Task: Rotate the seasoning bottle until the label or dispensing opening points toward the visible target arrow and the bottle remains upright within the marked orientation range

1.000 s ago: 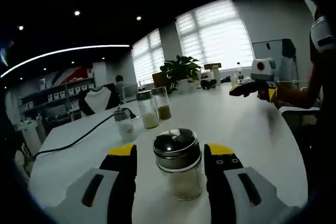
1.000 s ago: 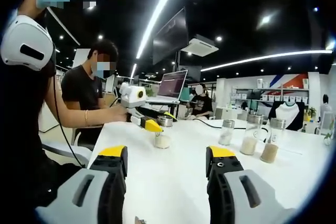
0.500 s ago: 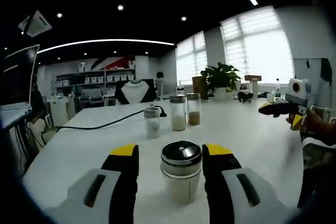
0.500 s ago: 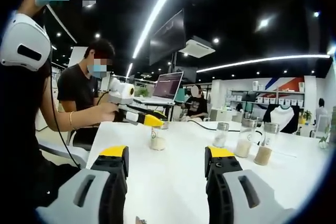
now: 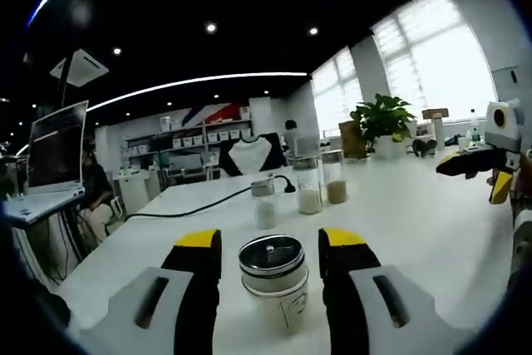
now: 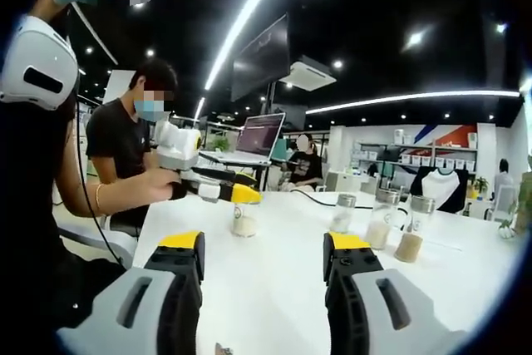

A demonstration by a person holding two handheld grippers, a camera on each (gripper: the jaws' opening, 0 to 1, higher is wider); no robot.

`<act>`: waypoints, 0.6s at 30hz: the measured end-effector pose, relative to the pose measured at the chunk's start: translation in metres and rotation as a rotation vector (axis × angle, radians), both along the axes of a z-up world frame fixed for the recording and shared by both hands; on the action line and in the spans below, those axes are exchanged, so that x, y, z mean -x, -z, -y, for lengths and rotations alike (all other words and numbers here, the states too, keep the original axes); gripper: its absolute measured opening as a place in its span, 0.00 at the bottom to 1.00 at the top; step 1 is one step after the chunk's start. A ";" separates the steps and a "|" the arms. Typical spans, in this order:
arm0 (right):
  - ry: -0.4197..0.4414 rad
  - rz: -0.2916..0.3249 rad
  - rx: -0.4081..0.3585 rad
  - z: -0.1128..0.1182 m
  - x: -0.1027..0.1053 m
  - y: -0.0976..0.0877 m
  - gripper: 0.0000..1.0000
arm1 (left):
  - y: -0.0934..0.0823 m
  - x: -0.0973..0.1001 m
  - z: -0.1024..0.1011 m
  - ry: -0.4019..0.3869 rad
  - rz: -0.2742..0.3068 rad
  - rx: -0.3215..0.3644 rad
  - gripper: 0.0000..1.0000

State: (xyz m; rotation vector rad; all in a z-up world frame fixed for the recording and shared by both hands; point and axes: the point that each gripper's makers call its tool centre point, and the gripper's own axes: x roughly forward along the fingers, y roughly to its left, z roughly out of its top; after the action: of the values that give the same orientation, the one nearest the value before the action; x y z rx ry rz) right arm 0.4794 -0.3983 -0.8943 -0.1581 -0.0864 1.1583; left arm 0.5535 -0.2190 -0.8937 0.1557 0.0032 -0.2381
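We are seeing four jars in all on the white table (image 5: 416, 230). Nearest in the left gripper view, the seasoning bottle (image 5: 273, 282) is standing upright between the yellow-tipped jaws of the left gripper (image 5: 270, 248): clear glass, pale powder inside, a round shiny metal cap. The jaws are sitting close on either side of it, but we cannot tell whether they are actually pressing the glass. A faint mark is showing on its front; it is too small to read.

In the right gripper view, the right gripper (image 6: 264, 247) is hovering over bare tabletop with its jaws spread wide, gripping nothing. Beyond it the left gripper (image 6: 235, 196) is appearing again, held by a person's hand (image 6: 154, 182), its yellow tip hiding the bottle's cap.

Farther along, three glass jars (image 5: 301, 191) are standing in a row, one short and two tall, with a black cable (image 5: 191, 204) curving past them. A potted plant (image 5: 383, 121) is sitting by the bright window blinds.
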 end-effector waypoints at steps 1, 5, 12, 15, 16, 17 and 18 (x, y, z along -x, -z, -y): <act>0.001 0.000 0.000 0.001 -0.001 0.000 0.57 | -0.001 -0.002 0.000 -0.018 0.004 -0.018 0.49; 0.006 -0.002 -0.002 0.002 -0.002 0.000 0.56 | -0.001 -0.005 0.001 -0.033 0.002 -0.037 0.43; 0.013 -0.004 -0.002 0.005 -0.001 0.000 0.56 | 0.002 -0.008 0.002 -0.006 -0.025 -0.037 0.36; 0.013 -0.003 0.000 0.005 -0.001 0.000 0.56 | 0.002 -0.006 0.002 0.010 -0.028 -0.043 0.36; 0.012 -0.003 0.000 0.005 -0.001 -0.001 0.56 | 0.002 -0.006 0.003 0.018 -0.027 -0.047 0.36; 0.011 -0.003 0.001 0.005 -0.001 -0.001 0.56 | 0.002 -0.006 0.003 0.033 -0.027 -0.046 0.36; 0.011 -0.003 0.004 0.005 -0.001 0.000 0.56 | 0.002 -0.006 0.004 0.049 -0.028 -0.057 0.36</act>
State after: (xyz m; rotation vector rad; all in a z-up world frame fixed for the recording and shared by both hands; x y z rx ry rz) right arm 0.4805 -0.4036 -0.8938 -0.1603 -0.0805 1.1482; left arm 0.5594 -0.2225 -0.8959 0.2095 0.0341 -0.2889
